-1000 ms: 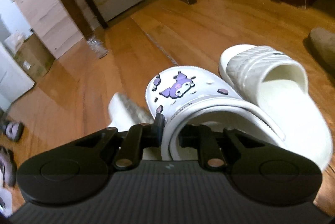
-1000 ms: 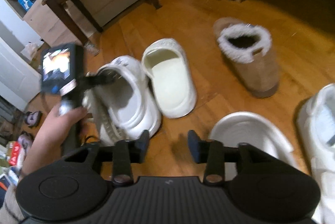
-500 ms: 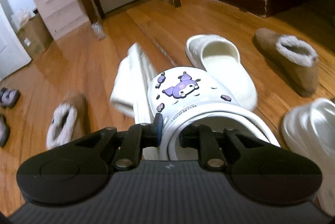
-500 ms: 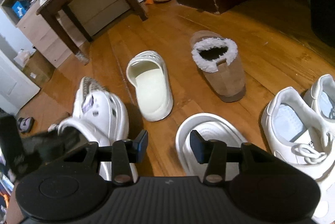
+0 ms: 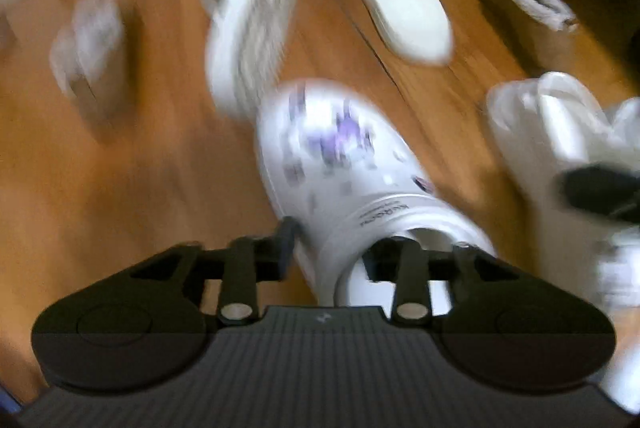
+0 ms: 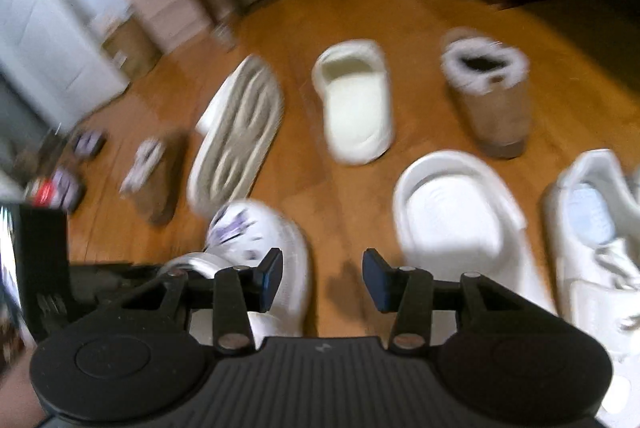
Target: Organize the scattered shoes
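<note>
The white clog [image 5: 344, 163] with the purple charms is clamped by its heel rim in the left claw [image 5: 332, 252], 1 finger outside the rim and the other inside the opening, and it now hangs lower and nearer the person than 1 second ago, when it sat up against the cream slide [image 5: 400, 7]. That slide now lies well apart from it, further out on the wood floor [image 5: 120, 187]. Both views are smeared with motion blur, so the carry looks to be mid-swing. The matching clog [image 6: 236, 131] lies tipped over just beyond it, its grey tread showing. From the right wrist view the carried clog is at lower left, with a white slide [image 6: 456, 216] to the right, white sneakers [image 6: 592, 240] at the far right, and a tan fleece-lined boot [image 6: 492, 95] beyond. The other tan boot [image 6: 154, 171] lies at left. The right claw [image 6: 322, 278] is spread apart with nothing between its fingers, hovering over bare floor. Judging by this, the clog has been pulled toward the near row of shoes, probably to be set down there; its mate would need righting to join it.
</note>
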Demonstrator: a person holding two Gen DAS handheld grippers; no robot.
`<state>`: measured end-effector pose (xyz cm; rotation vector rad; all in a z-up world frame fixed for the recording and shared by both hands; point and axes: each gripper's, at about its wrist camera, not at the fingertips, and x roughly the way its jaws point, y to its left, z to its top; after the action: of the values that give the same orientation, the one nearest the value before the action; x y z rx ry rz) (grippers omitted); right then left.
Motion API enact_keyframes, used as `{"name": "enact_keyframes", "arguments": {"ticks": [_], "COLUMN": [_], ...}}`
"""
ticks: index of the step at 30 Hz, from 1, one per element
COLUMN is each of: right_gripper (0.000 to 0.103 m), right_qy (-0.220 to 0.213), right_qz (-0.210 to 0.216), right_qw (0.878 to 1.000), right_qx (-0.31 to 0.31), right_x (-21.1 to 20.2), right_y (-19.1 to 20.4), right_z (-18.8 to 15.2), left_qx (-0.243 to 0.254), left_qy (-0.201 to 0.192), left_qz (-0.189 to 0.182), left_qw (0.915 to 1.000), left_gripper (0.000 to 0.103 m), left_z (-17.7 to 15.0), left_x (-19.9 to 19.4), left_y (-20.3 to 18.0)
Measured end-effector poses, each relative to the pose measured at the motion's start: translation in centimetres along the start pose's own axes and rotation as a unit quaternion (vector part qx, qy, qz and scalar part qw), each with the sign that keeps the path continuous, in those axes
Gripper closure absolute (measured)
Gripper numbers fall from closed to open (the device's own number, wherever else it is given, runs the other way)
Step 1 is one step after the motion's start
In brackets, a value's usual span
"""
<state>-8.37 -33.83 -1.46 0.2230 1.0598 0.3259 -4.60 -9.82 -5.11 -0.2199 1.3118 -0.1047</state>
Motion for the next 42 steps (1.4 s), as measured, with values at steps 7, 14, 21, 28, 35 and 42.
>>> {"name": "enact_keyframes", "arguments": {"ticks": [7,14,21,28,35,42], "right_gripper": [0.058,0.053,0.055,0.057,0.081,0.082], "right_qy": [0.096,0.172,0.144,0.135,0.126,0.136], "right_qz": [0.016,-0.053,-0.086,-0.109,-0.132,-0.147], "right_qw": [0.946,0.791,0.770,0.802,0.830,0.947], "right_qx": [-0.309,-0.585,-0.616,-0.572,-0.526,-0.250], "right_x": [-0.8,2.0,5.7,8.3,10.8,9.7], "right_y": [8.4,15.5,15.7,15.4,15.1,12.0], "right_z": [0.6,-1.3,-2.8,-2.4,-2.1,2.5], "left_qx": [-0.130,-0.149,-0.224,-0.216,-0.199,-0.174], "left_qy": [0.049,0.068,-0.010,-0.005,-0.020,-0.054], "left_qz": [-0.104,-0.155,-0.114,-0.096,-0.090,-0.086], "left_qw": [0.9848,0.9742,0.9679,0.9715,0.9757,0.9795], "left_gripper": [0.024,0.021,0.021,0.021,0.021,0.021], "left_z": [-2.0,-3.7,-3.8,-3.9,-3.9,-3.5], "left_x": [-2.2,-1.4,-4.3,-4.0,-5.2,-7.8], "left_y": [7.3,8.2,14.1,15.9,14.8,14.8]}}
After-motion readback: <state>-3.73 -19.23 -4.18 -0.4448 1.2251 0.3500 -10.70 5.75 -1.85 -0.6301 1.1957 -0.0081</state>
